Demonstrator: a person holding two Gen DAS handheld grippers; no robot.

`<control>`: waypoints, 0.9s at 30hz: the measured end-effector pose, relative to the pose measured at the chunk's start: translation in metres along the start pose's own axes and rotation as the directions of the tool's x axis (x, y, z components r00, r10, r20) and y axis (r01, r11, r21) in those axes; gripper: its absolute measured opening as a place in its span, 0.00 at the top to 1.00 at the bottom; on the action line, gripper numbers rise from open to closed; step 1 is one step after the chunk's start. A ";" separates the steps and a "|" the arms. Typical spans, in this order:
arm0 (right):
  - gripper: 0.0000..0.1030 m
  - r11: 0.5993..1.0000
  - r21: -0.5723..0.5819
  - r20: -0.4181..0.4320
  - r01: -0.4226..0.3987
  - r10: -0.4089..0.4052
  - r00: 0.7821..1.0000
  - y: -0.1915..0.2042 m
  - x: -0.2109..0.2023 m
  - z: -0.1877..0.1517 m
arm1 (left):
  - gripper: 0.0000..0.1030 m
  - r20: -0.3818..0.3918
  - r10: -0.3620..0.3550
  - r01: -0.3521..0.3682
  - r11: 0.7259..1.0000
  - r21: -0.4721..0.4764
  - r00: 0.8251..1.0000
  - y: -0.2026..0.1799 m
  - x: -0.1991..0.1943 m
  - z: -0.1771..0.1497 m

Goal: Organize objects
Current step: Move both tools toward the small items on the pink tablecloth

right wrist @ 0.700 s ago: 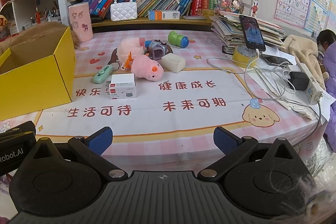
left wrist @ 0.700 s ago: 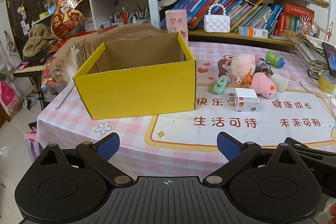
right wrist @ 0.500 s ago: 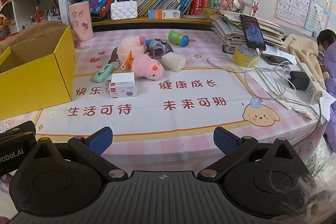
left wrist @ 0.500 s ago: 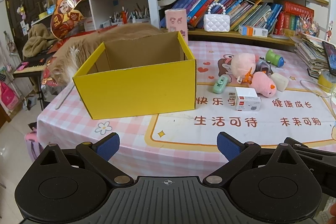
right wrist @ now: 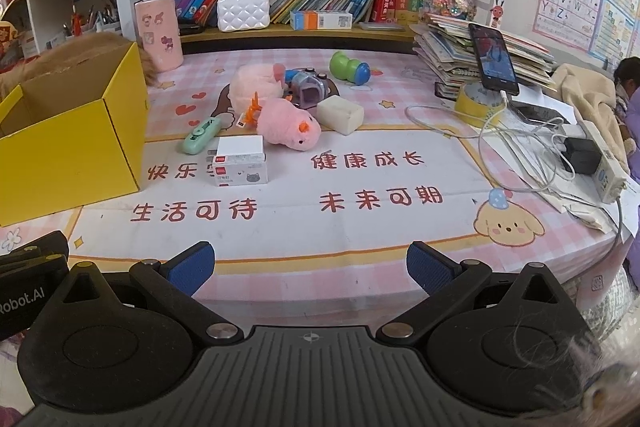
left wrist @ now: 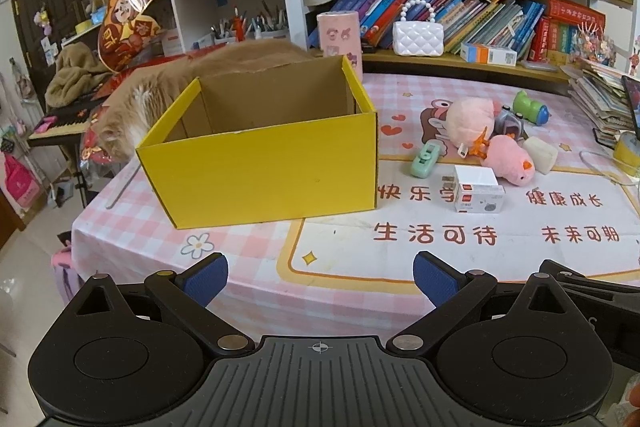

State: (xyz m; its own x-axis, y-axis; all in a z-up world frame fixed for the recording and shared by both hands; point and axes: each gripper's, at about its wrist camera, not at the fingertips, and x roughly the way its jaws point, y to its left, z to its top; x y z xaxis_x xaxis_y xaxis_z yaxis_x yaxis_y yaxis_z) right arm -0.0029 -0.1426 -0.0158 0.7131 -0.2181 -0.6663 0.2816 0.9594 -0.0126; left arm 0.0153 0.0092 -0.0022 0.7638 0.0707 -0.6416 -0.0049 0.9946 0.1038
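An open yellow cardboard box [left wrist: 264, 163] [right wrist: 68, 147] stands empty on the table's left. To its right lies a heap of small objects: a white carton [left wrist: 478, 189] [right wrist: 239, 162], a pink plush chick [left wrist: 507, 159] [right wrist: 289, 123], a second pink plush [right wrist: 252, 85], a mint green gadget [left wrist: 425, 158] [right wrist: 201, 135], a cream block [right wrist: 340, 114], a purple toy camera [right wrist: 307, 91] and a green-blue toy [right wrist: 349, 67]. My left gripper [left wrist: 320, 277] and right gripper [right wrist: 310, 269] are open and empty, near the table's front edge.
An orange cat [left wrist: 160, 95] lies behind the box. A pink cup [right wrist: 159, 31] and white purse [right wrist: 242, 11] stand by the bookshelf. A phone [right wrist: 493, 59], tape roll [right wrist: 480, 103], book pile [right wrist: 452, 59], cables and a power strip [right wrist: 604, 167] crowd the right side.
The right wrist view has edged slightly closer to the table. The objects and the left gripper have not moved.
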 end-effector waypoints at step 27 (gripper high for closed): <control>0.00 0.980 -0.139 -0.083 -0.145 0.134 0.987 -0.021 0.088 0.052 | 0.03 -0.126 -0.034 0.011 0.983 -0.181 0.991 -0.033 0.064 0.031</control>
State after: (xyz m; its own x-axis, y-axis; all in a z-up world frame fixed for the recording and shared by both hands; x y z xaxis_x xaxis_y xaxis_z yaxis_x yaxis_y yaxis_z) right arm 0.0873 -0.1916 -0.0359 0.6888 -0.0717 -0.7214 0.0836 0.9963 -0.0193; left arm 0.0842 -0.0218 -0.0235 0.6762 0.0454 -0.7353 -0.1131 0.9927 -0.0427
